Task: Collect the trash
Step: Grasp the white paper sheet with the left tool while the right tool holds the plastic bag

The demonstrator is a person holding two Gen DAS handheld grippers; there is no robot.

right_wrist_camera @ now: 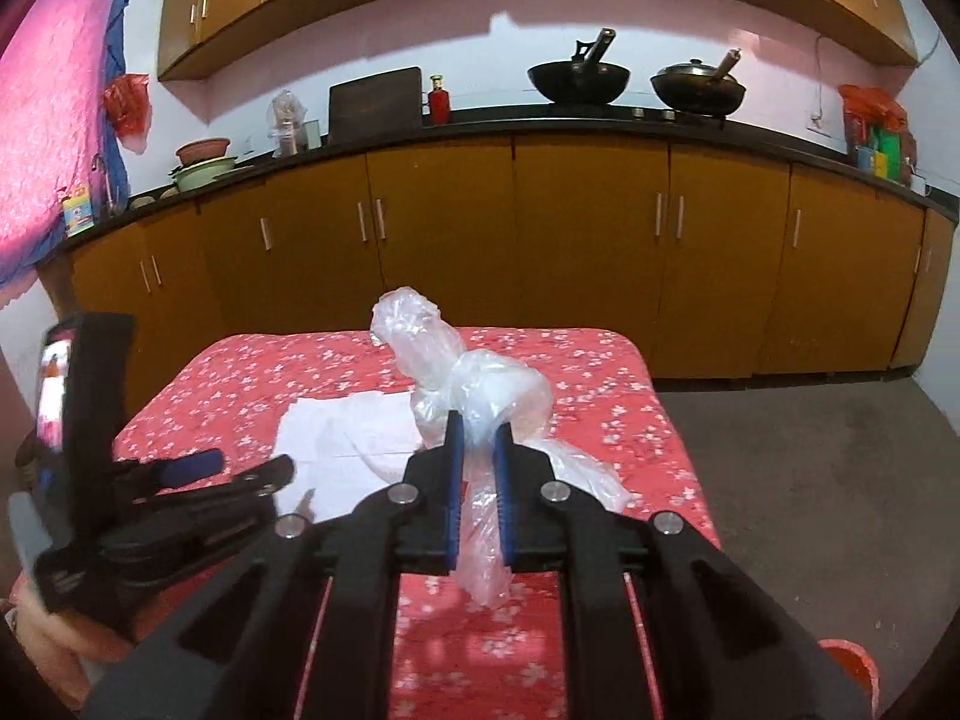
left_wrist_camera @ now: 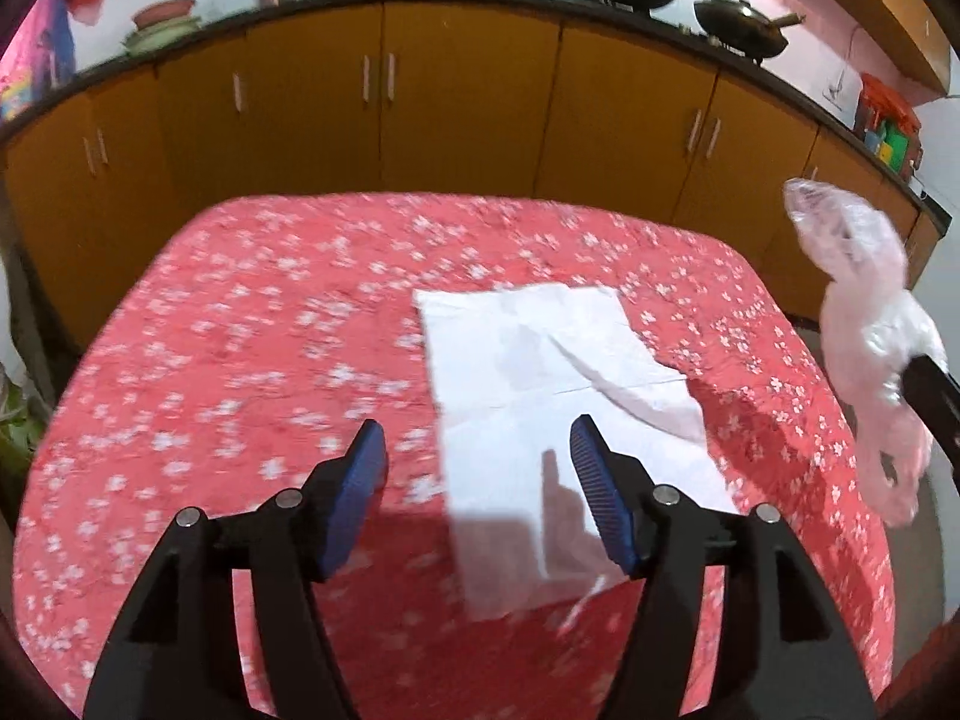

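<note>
Right gripper [right_wrist_camera: 478, 468] clamped on knotted clear plastic bag [right_wrist_camera: 474, 384], lifted clear of red floral tablecloth [right_wrist_camera: 588, 372], presumably for disposal. Left gripper [left_wrist_camera: 477, 468] spread wide, nothing between pads, angled down over crumpled white paper [left_wrist_camera: 540, 372] lying flat mid-table. Likely next trash piece. 2 woks on counter behind.

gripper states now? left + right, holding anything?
Left gripper: open, empty, above the white paper on the table.
Right gripper: shut on the clear plastic bag, lifted off the tablecloth.
</note>
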